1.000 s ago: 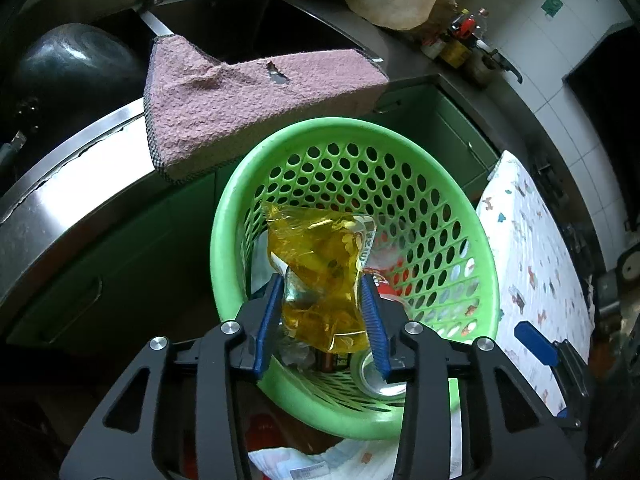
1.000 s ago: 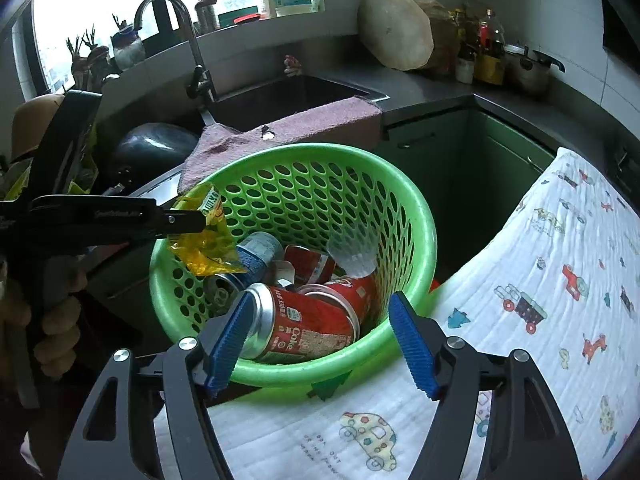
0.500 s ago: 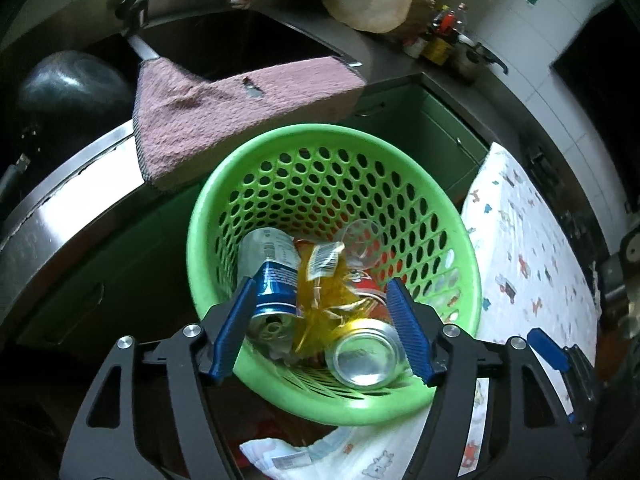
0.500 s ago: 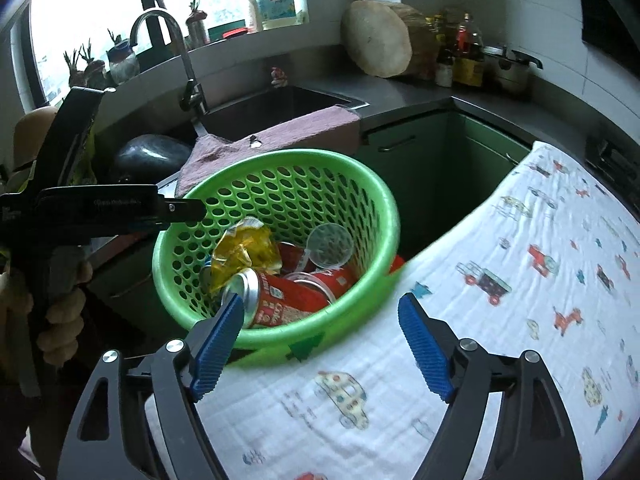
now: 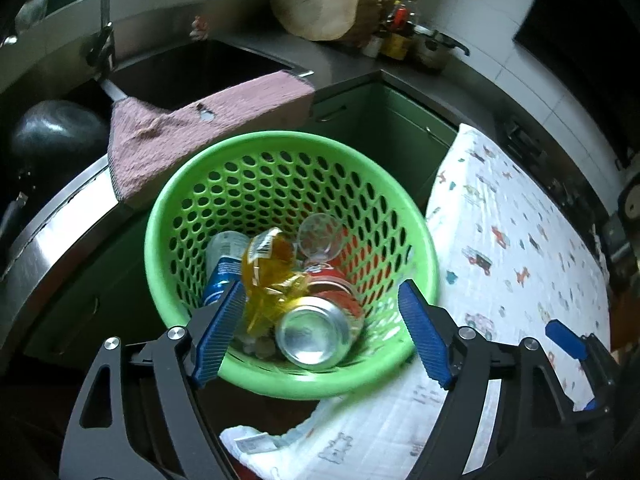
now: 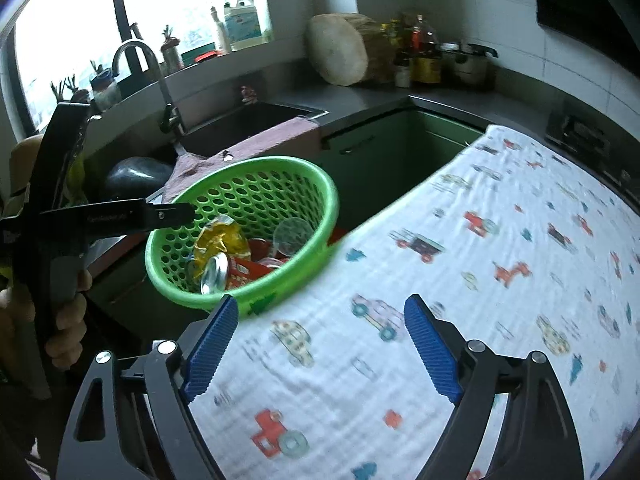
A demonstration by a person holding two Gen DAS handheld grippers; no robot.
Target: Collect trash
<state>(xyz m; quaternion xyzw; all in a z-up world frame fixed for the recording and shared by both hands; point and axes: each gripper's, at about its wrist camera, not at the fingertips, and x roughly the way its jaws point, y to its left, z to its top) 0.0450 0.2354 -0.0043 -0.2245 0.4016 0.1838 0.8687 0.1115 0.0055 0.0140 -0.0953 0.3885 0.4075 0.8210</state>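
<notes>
Green perforated basket (image 5: 288, 148), round, standing at the edge of a table covered by a white printed cloth (image 5: 516, 240), just in front of the steel counter.

Contents of the basket, all lying loose:
- yellow crumpled wrapper (image 5: 268, 276), on top of the heap, near the basket's left inner wall;
- red drink can (image 5: 320, 328) on its side, silver end facing the left wrist camera;
- blue-and-white can (image 5: 222, 264), partly hidden beneath the wrapper;
- clear plastic cup (image 5: 320, 236), tipped, mouth towards the camera;
- further red cans below, mostly covered, count not readable;
- pale scraps at the bottom, too small to identify.

Left gripper (image 5: 320, 336): above the basket's near rim, jaws spread wide after just opening, nothing between the blue pads.

Right gripper (image 6: 320, 344): over the printed cloth, beside the basket, jaws likewise just opened and standing wide, empty.

Surroundings: pink towel (image 5: 200, 132) draped over the front edge of the sink (image 5: 200, 76); dark rounded pot (image 5: 56, 132) to its left, partly cut off; round wooden block (image 5: 316, 4) and bottles on the far counter, blurred. A hand (image 6: 68, 320) grips the left tool's handle at the frame edge.
</notes>
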